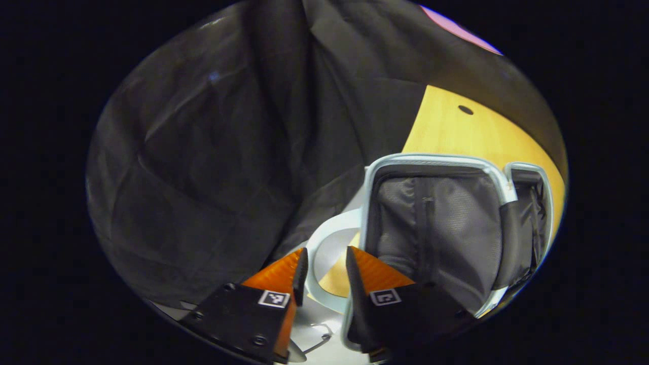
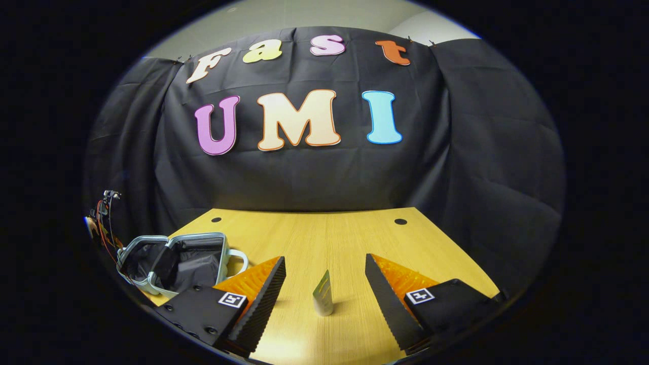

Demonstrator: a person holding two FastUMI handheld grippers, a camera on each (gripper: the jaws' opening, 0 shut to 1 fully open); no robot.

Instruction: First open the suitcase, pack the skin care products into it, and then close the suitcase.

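Suitcase [image 1: 436,228], a small pale-blue hard-shell case lined in grey mesh fabric, is seen lying open on the light wooden table [image 1: 456,137] in the left gripper view, both halves spread flat so that the interior can be loaded. The left gripper [image 1: 324,266] is held at the case's looped pale carry handle [image 1: 324,248], its jaws parted, one finger on each side of the loop and neither visibly pressed to it. One suitcase and one handle are counted here.

In the right gripper view, a single small squeeze tube of skin care product [image 2: 323,296], pale with a white cap, is stood cap-down on the table, between the widely parted fingers of the right gripper [image 2: 324,279], apparently lined up for a grasp. It is touched by neither finger. The open suitcase [image 2: 175,263] is shown well apart at the table's left edge. One tube is counted.
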